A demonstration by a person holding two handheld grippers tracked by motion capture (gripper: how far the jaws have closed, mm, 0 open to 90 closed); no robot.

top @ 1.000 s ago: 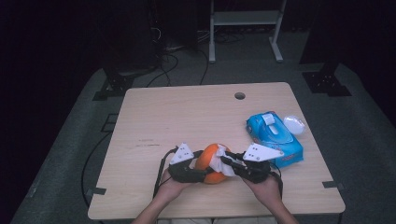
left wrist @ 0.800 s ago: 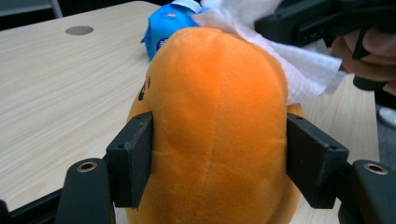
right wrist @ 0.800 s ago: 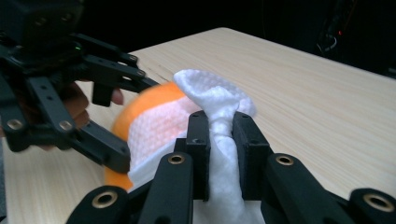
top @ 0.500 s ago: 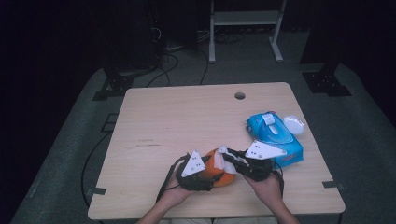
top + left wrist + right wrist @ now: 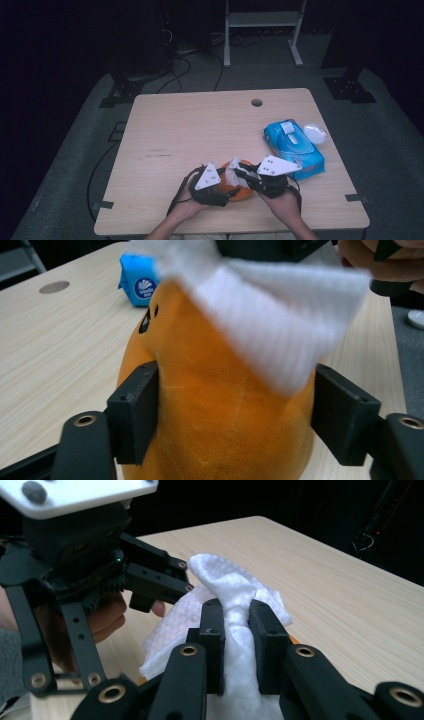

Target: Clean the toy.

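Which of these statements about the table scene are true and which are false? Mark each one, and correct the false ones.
1. The left hand-held gripper has its jaws on either side of an orange plush toy. True.
2. The right hand-held gripper pinches a white wipe. True.
3. The blue wipes pack lies on the floor beside the table. False: it lies on the table, at the person's right side.
4. The orange plush toy stands at the far edge of the table, next to the round hole. False: it is near the person's edge, between the two hand-held grippers.
5. The wipe is draped against the upper part of the toy. True.
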